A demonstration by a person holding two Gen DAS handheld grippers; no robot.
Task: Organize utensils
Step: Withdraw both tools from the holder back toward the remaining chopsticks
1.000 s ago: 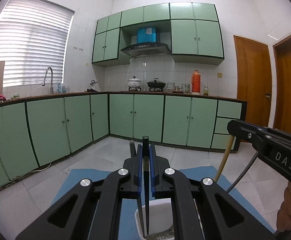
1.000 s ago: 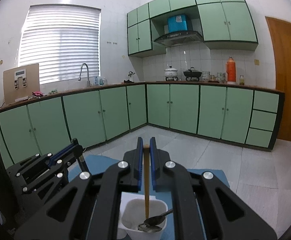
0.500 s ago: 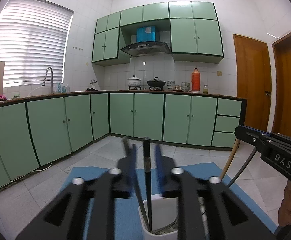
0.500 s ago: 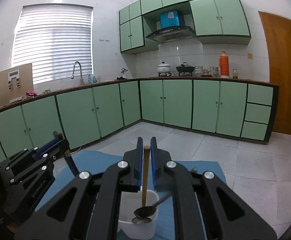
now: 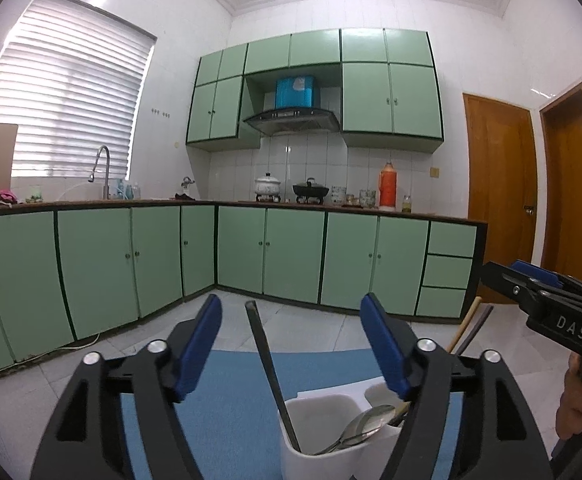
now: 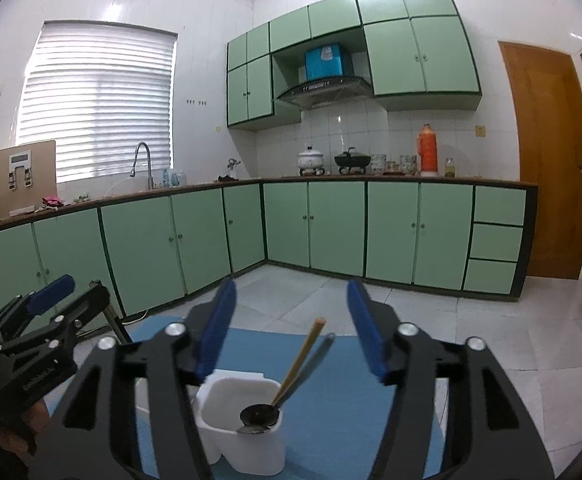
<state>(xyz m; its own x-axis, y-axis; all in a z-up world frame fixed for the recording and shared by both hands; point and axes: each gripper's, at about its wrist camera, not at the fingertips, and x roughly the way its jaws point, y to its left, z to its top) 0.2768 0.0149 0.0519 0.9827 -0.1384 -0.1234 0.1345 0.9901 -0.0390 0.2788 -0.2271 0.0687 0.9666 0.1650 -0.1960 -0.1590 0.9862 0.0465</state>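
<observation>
Utensils stand loose in a white plastic holder (image 5: 331, 456) that sits on a blue mat (image 5: 227, 396), and we have both sets of tongs spreading apart above it. Our left gripper (image 5: 291, 344) has its blue pads (image 5: 197, 344) opening wide, and between them, touching neither, a dark flat handle (image 5: 267, 360) leans up and to the left out of the nearer compartment of the holder. Beside its foot, low between the same jaws, a metal spoon (image 5: 365, 426) lies with its bowl against the compartment's rim. In the right wrist view our right gripper (image 6: 291, 330) is also opening, its blue pads (image 6: 365, 332) well clear of a wooden stick handle (image 6: 303, 356) and a grey metal handle (image 6: 317, 354) that lean together up and to the right between them. At the base of those two, a dark spoon bowl (image 6: 259, 416) rests on the front rim of the holder (image 6: 243, 448). Nothing is pinched by either pair. From the left view, the right gripper (image 5: 551, 304) shows off to the right with a hand (image 5: 575, 404) behind it; from the right view, the left gripper (image 6: 47, 324) sits low to the left. Green kitchen cabinets (image 6: 391, 228) run along the far wall ahead of both tongs.
</observation>
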